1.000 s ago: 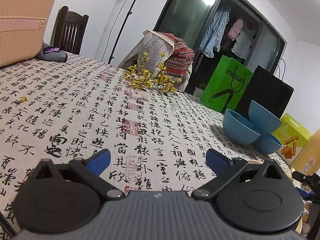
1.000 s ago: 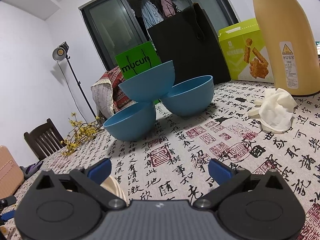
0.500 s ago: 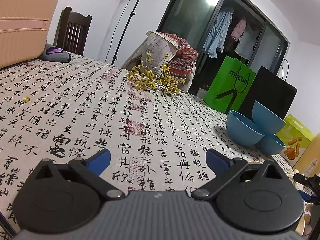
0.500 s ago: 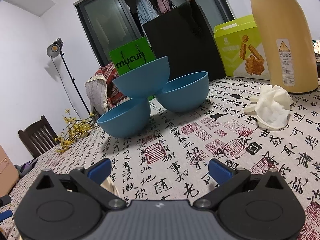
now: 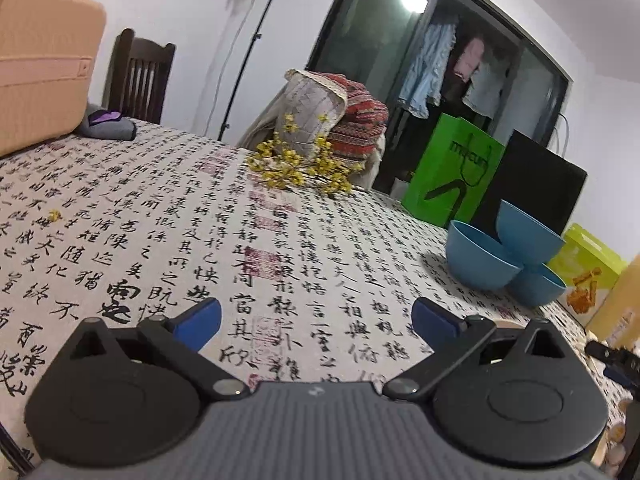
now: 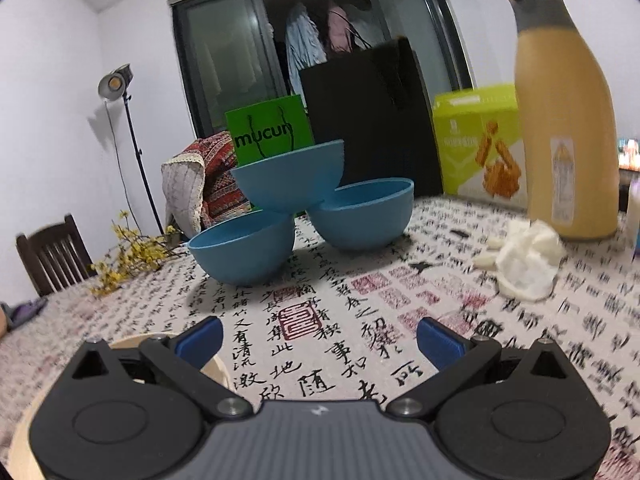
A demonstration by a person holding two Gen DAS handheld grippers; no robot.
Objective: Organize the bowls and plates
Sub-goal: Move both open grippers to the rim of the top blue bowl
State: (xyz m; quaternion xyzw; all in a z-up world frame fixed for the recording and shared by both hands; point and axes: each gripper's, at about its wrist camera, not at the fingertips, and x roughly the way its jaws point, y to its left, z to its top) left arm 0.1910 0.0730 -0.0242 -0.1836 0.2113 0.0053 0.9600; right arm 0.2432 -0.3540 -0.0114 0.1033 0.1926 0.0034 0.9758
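Three blue bowls sit on the calligraphy-print tablecloth: two on the cloth, a left bowl (image 6: 244, 250) and a right bowl (image 6: 364, 216), with a third bowl (image 6: 290, 182) resting tilted on both. The left wrist view shows the same cluster (image 5: 480, 260) at the far right. My right gripper (image 6: 318, 338) is open, empty, well short of the bowls. A pale wooden plate rim (image 6: 216, 368) lies under its left finger. My left gripper (image 5: 316, 316) is open and empty over bare cloth.
A tall yellow bottle (image 6: 564, 120) and a crumpled white cloth (image 6: 524, 260) lie to the right. Black bag (image 6: 372, 120), green bag (image 6: 272, 130) and yellow-green box (image 6: 480, 140) stand behind the bowls. Yellow flower sprigs (image 5: 296, 168), a peach suitcase (image 5: 40, 60) and a chair (image 5: 140, 76) sit at the left.
The right gripper has swung to face the bowls more squarely and moved a little closer; the view is slightly blurred. The left gripper has shifted only slightly. Both stay open.
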